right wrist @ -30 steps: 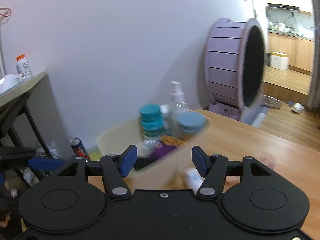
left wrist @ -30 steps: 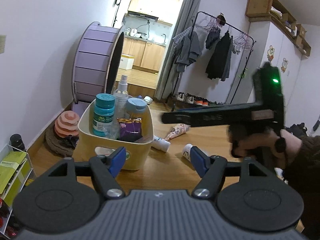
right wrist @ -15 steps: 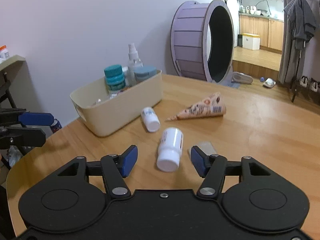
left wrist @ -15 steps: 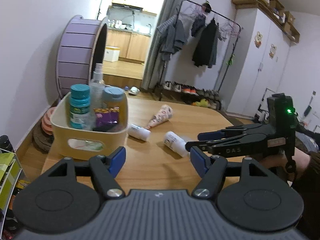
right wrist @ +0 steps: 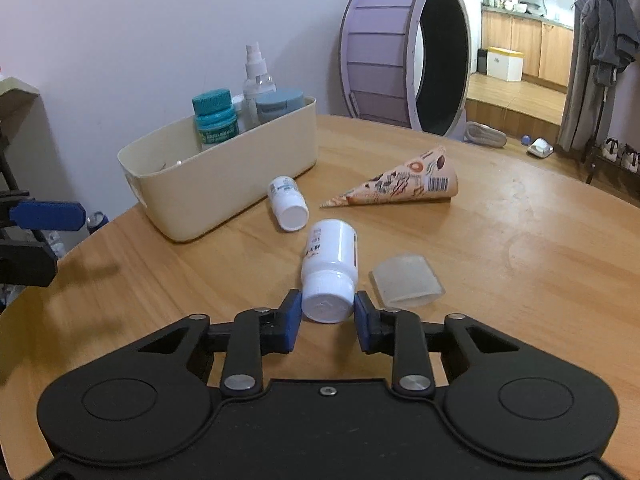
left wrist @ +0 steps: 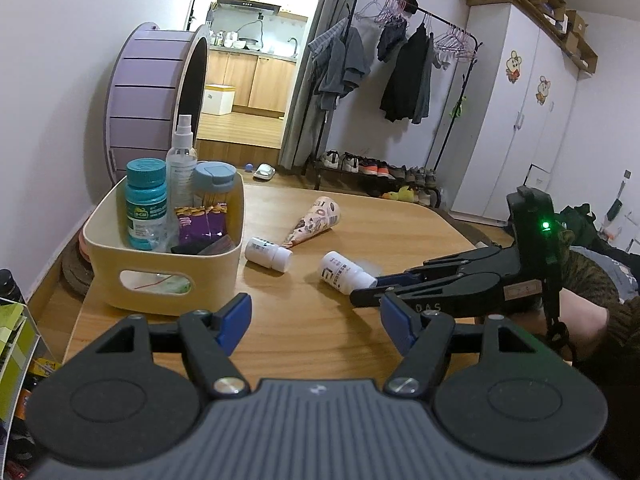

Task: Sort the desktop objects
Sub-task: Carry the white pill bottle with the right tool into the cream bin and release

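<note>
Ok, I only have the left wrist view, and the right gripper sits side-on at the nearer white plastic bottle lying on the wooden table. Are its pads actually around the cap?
Observer: Yes. In the right wrist view the right gripper has a blue pad pressed on each side of the round cap of the white plastic bottle, which lies on the wooden table.
Operator: There's a pale smudge behind it. What is that?
Observer: A translucent flattened plastic sleeve, lying just right of the bottle, apart from it.
Operator: Is it clear of the gripper?
Observer: Its near end lies close beside the right-hand pad; I cannot tell if they touch.
</note>
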Demonstrator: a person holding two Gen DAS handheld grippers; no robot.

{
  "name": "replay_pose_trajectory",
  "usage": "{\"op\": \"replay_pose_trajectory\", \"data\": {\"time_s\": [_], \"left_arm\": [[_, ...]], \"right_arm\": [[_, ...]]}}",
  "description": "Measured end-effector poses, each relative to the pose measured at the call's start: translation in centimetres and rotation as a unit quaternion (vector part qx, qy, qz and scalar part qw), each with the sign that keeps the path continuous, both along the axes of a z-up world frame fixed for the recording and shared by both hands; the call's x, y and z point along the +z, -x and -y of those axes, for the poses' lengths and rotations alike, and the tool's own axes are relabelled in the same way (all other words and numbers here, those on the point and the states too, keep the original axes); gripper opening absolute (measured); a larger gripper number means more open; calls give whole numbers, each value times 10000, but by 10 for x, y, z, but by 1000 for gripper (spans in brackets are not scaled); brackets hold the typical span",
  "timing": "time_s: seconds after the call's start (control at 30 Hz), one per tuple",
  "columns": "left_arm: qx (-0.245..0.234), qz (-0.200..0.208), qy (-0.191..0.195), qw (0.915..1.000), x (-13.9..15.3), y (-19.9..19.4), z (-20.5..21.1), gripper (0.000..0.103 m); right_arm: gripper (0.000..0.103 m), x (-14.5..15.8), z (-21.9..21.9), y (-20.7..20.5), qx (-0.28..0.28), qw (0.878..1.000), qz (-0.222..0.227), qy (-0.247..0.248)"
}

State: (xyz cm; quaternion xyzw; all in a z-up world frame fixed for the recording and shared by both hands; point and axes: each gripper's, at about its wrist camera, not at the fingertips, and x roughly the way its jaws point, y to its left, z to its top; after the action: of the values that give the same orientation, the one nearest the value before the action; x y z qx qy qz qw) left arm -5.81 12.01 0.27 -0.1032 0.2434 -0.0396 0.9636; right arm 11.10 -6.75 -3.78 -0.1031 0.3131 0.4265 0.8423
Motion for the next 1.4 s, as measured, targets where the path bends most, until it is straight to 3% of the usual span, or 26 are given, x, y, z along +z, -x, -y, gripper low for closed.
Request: {"op": "replay_pose_trajectory", "data": {"time_s": [0.23, 0.53, 0.8, 1.07, 1.4], "left_arm": [[50, 16, 10, 10000, 1, 3, -2, 70], [139, 86, -3, 9999, 4, 6, -6, 70], [558, 297, -91, 9980, 11, 18, -21, 70], [1073, 359, 38, 9936, 15, 31, -46, 70], [1207, 315, 160, 9921, 17, 36, -60, 70]], "right_arm": [[28, 25, 12, 16, -33, 9987, 447, -242], [28, 30, 7, 19, 99, 9984, 464, -310], [28, 72, -9, 28, 475, 9939, 707, -696], [28, 102, -83, 20, 1221, 9867, 706, -812], [28, 72, -173, -2, 1673, 9848, 367, -303]]}}
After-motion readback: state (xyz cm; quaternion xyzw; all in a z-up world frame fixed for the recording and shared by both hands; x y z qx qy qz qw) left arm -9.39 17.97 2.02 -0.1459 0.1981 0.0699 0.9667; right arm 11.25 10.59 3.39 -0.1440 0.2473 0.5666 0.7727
